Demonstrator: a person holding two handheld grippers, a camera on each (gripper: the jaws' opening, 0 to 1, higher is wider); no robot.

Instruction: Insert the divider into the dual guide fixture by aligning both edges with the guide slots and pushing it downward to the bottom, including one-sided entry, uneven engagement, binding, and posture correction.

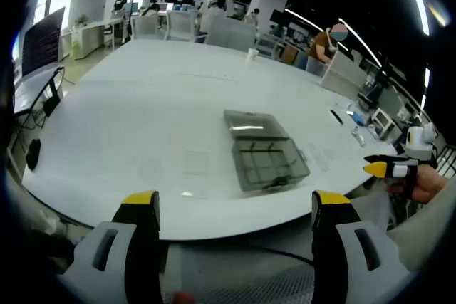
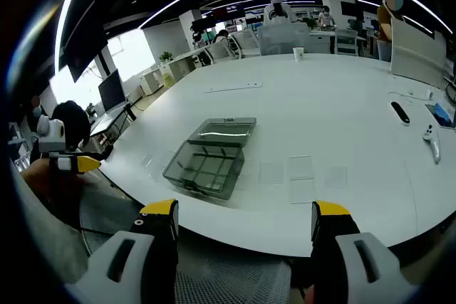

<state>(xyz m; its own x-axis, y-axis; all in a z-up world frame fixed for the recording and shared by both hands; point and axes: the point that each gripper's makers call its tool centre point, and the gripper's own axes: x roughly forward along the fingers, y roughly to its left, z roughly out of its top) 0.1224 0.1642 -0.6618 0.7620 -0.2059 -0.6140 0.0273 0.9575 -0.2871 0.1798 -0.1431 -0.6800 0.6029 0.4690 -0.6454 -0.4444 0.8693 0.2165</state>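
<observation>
A smoky translucent fixture box (image 1: pixel 269 165) with inner guide walls sits on the white table (image 1: pixel 142 105), its lid (image 1: pixel 248 124) laid open behind it. In the right gripper view the same box (image 2: pixel 205 167) and lid (image 2: pixel 224 132) lie left of centre. Several clear flat divider sheets (image 2: pixel 301 169) rest on the table to its right, and faintly (image 1: pixel 192 163) to its left in the left gripper view. My left gripper (image 1: pixel 235 204) hangs open off the table's near edge, holding nothing. My right gripper (image 2: pixel 246 213) is likewise open and empty. Each appears in the other's view (image 1: pixel 388 169) (image 2: pixel 78 164).
A paper cup (image 2: pixel 298 53) stands far back on the table. A black remote (image 2: pixel 400 112) and a white controller (image 2: pixel 429 140) lie at the right. Chairs (image 1: pixel 165 26) and desks ring the table. A person (image 1: pixel 324 46) stands far off. A mesh chair seat (image 2: pixel 214 279) is beneath the grippers.
</observation>
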